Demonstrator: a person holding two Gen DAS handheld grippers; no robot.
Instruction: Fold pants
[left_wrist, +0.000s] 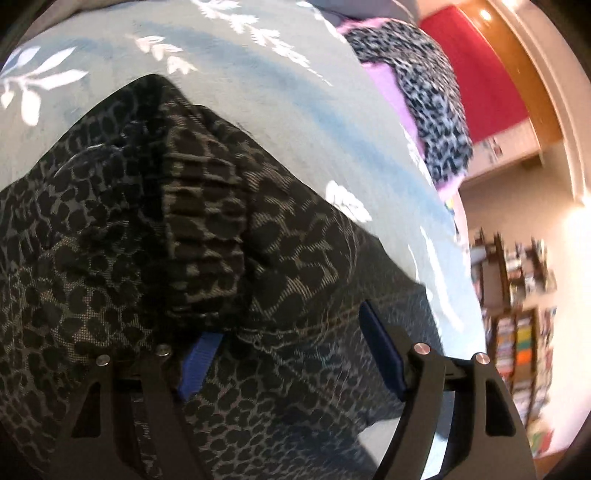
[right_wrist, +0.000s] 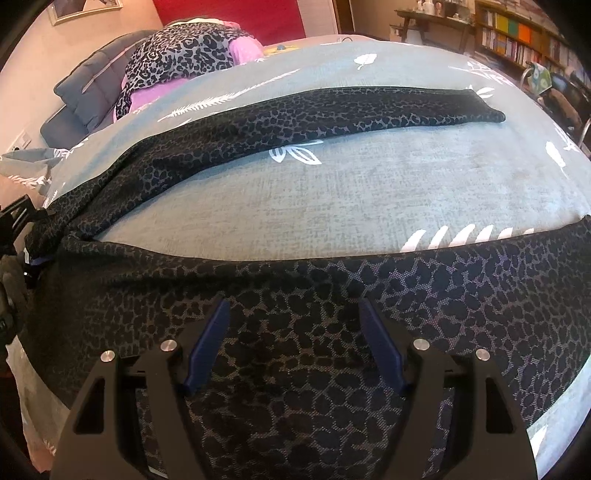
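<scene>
Here: one pants (right_wrist: 258, 122), two legs spread; two claws open.

Grey leaf-print bedspread (right_wrist: 332, 192); leopard-and-pink garment pile (right_wrist: 184, 51) at far end; bookshelves (right_wrist: 517, 33); red panel (left_wrist: 476, 74).

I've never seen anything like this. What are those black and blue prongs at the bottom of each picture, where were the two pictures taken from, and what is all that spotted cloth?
The prongs are two-finger grippers that a person holds, one per hand. Each carries a wide-angle camera looking along its fingers, which bends the picture. One picture comes from the left gripper, the other from the right gripper. The spotted cloth is a pair of dark leopard-print pants lying on a grey-blue bedspread with white leaves. The legs are spread apart; the right gripper is over the nearer leg, the left over the gathered waistband. Both grippers look open, holding nothing. Behind lies other clothing, grey leopard-print and pink.
</scene>
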